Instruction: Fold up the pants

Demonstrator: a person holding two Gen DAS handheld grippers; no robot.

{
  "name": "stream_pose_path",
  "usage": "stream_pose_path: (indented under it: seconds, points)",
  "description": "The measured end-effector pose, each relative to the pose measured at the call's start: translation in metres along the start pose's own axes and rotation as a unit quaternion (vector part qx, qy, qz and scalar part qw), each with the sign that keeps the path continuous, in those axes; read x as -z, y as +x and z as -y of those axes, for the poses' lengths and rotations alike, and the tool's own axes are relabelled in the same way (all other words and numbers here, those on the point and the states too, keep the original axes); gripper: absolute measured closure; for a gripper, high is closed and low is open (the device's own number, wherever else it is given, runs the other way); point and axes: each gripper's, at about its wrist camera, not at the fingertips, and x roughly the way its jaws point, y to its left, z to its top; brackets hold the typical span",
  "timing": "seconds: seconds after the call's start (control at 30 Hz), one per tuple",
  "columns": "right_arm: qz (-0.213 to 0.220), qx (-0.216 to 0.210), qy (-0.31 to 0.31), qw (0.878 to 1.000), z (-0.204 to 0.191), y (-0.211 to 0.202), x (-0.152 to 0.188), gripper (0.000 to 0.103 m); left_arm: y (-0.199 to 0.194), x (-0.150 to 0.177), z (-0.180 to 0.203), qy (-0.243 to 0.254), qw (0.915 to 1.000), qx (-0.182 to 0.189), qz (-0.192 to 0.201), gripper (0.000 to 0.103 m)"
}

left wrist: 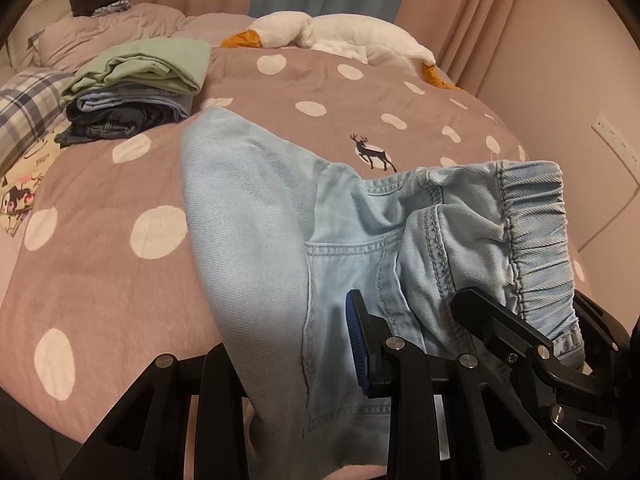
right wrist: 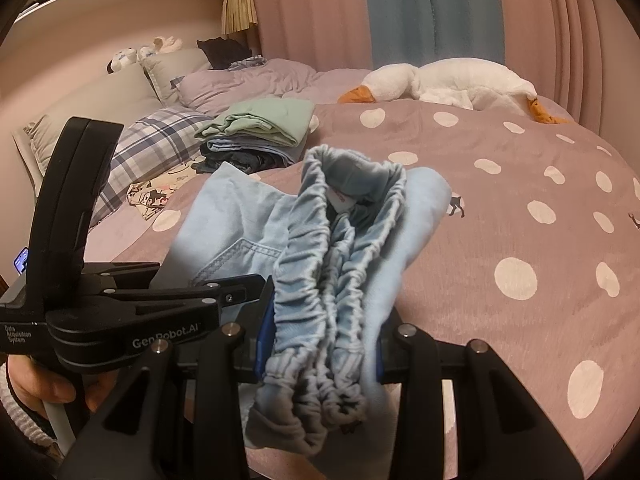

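- Gathered elastic waistband of the light-blue pants (right wrist: 320, 312) fills the lower centre of the right wrist view, clamped between the right gripper (right wrist: 320, 354) fingers.
- Left gripper (right wrist: 224, 300) reaches in from the left edge there, a hand (right wrist: 44, 390) behind it at lower left.
- Left wrist view: its own fingers, one with a blue pad (left wrist: 357, 340), grasp the pants near the back pocket, lower centre; the other gripper shows at lower right.
- Pants drape over the polka-dot duvet (left wrist: 100, 248).
- Folded clothes stack (left wrist: 140, 88) sits upper left; a plush goose (left wrist: 344, 38) lies along the top.
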Motion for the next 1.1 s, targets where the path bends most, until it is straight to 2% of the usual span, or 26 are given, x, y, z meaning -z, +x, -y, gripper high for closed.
stream_pose_path:
  seconds: [0.63, 0.87, 1.1]
  points:
    - [0.002, 0.001, -0.002, 1.0, 0.001, 0.002, -0.002, 0.065, 0.009, -0.011, 0.002, 0.009, 0.9999, -0.006, 0.0, 0.074]
    - [0.002, 0.005, -0.003, 1.0, 0.007, 0.012, -0.012, 0.065, 0.028, -0.03, -0.001, 0.016, 0.9998, -0.007, -0.002, 0.074]
    - [0.004, 0.015, -0.003, 1.0, 0.025, 0.044, -0.035, 0.065, 0.057, -0.058, -0.004, 0.026, 0.9996, -0.009, -0.003, 0.074]
